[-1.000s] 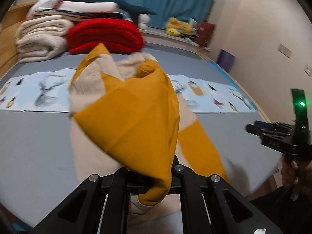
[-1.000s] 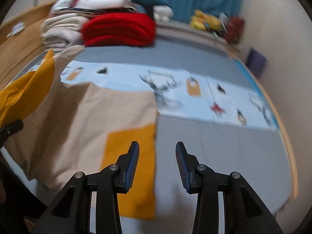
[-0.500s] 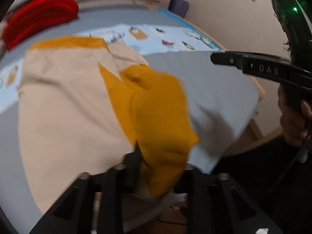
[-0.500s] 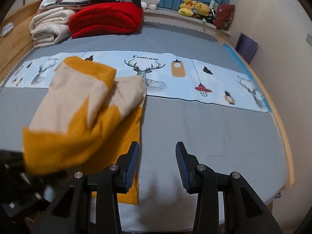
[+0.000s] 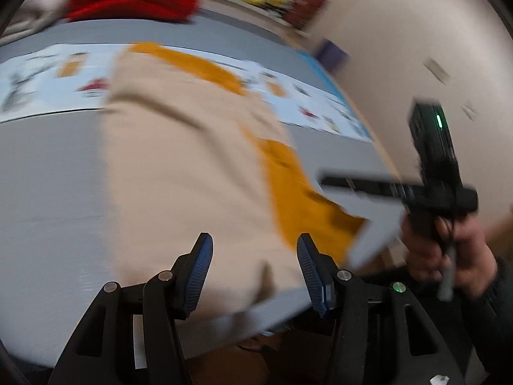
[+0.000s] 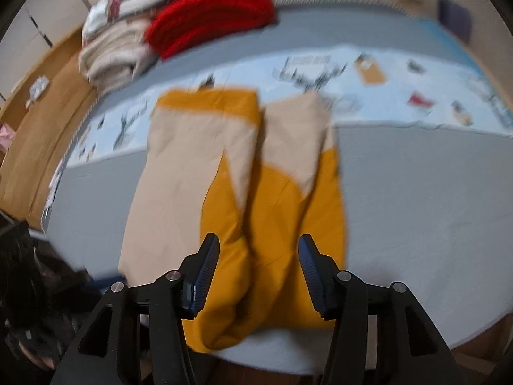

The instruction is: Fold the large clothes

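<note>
A large beige and mustard garment (image 5: 192,160) lies spread on the grey bed (image 5: 48,192). My left gripper (image 5: 255,256) hovers over its near beige edge with the jaws opening. The cloth lies below the blue pads (image 5: 198,266), and they do not press on it. In the right wrist view the garment (image 6: 198,147) lies folded lengthwise with its mustard end nearest. My right gripper (image 6: 259,250) hangs above that mustard end, jaws opening and nothing pinched. The right gripper (image 5: 333,182) also shows in the left wrist view, held by a hand (image 5: 449,256) at the bed's right corner.
A red folded blanket (image 6: 211,16) and a stack of pale folded bedding (image 6: 112,51) sit at the far end of the bed. A light blue printed strip (image 6: 400,89) crosses the bed. A wooden bed frame (image 6: 35,128) runs along the left and a wall (image 5: 416,32) stands to the right.
The left gripper has let go of the mustard cloth and opened, and the garment now lies flat on the bed. The right gripper has swung over the mustard end and opened wider.
</note>
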`<state>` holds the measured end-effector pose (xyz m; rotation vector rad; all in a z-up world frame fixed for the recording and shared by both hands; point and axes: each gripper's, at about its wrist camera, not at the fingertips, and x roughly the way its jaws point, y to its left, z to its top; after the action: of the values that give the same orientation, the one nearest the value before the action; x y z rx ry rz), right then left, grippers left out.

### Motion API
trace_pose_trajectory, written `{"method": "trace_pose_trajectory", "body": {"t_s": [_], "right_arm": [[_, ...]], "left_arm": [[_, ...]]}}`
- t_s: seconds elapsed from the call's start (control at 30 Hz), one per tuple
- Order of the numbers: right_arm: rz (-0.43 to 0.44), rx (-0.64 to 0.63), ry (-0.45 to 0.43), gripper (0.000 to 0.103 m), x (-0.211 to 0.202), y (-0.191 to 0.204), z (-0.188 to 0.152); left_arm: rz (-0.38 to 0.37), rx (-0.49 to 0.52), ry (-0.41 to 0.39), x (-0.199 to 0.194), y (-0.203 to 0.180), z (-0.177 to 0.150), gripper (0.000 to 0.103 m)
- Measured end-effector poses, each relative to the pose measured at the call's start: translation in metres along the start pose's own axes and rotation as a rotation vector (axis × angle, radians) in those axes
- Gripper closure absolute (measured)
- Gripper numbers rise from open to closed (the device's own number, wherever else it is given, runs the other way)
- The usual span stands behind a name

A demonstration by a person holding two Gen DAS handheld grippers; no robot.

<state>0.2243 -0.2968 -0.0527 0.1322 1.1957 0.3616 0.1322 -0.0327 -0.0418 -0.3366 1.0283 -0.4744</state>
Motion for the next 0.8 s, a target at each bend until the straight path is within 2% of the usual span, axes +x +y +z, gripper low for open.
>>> {"method": "trace_pose_trajectory", "body": {"t_s": [0.07,0.17,0.2,0.23,0.3,0.37,0.43,0.47,0.5,0.57,0.6,0.67,0.73,0.77,0.8], "right_arm": [[-0.017,-0.002,0.084,0.05,0.021,0.004,-0.003],[-0.038,-0.023,0.146,0.053,0.036,0.008,-0.009],[-0.053,-0.046,0.152,0.069,0.039,0.011,-0.011],[-0.05,-0.064,0.153,0.09,0.039,0.012,-0.013],[-0.029,-0.084,0.118,0.096,0.03,0.015,-0.015],[0.023,-0.061,0.024,0.097,0.004,0.011,-0.01],[0.114,0.027,-0.154,0.099,-0.041,-0.009,-0.004],[0.098,0.054,-0.211,0.099,-0.056,-0.02,-0.005],[0.071,0.069,-0.224,0.099,-0.06,-0.028,-0.006],[-0.015,0.11,-0.173,0.099,-0.054,-0.05,-0.012],[-0.061,0.147,-0.103,0.099,-0.04,-0.065,-0.017],[-0.114,0.165,-0.046,0.099,-0.025,-0.077,-0.023],[-0.143,0.147,-0.036,0.099,-0.015,-0.081,-0.022],[-0.152,0.136,-0.036,0.099,-0.011,-0.081,-0.021],[-0.161,0.124,-0.034,0.099,-0.006,-0.08,-0.021]], "left_arm": [[0.058,-0.051,-0.018,-0.004,0.015,0.002,0.052],[0.13,-0.135,-0.027,-0.008,0.037,0.005,0.052],[0.139,-0.153,-0.027,-0.007,0.04,0.005,0.052],[0.149,-0.171,-0.026,-0.005,0.042,0.006,0.052],[0.157,-0.183,-0.025,-0.002,0.042,0.008,0.052],[0.161,-0.178,-0.023,0.008,0.036,0.014,0.052],[0.161,-0.162,-0.021,0.012,0.03,0.015,0.052],[0.158,-0.148,-0.017,0.013,0.028,0.014,0.052],[0.157,-0.137,-0.012,0.016,0.025,0.015,0.052],[0.162,-0.108,0.002,0.02,0.019,0.015,0.052],[0.165,-0.094,0.011,0.023,0.016,0.015,0.052],[0.165,-0.066,0.031,0.031,0.011,0.016,0.052],[0.157,-0.045,0.06,0.039,0.008,0.015,0.052],[0.169,-0.024,0.097,0.047,0.007,0.012,0.052],[0.217,0.018,0.177,0.064,0.006,0.005,0.05]]}}
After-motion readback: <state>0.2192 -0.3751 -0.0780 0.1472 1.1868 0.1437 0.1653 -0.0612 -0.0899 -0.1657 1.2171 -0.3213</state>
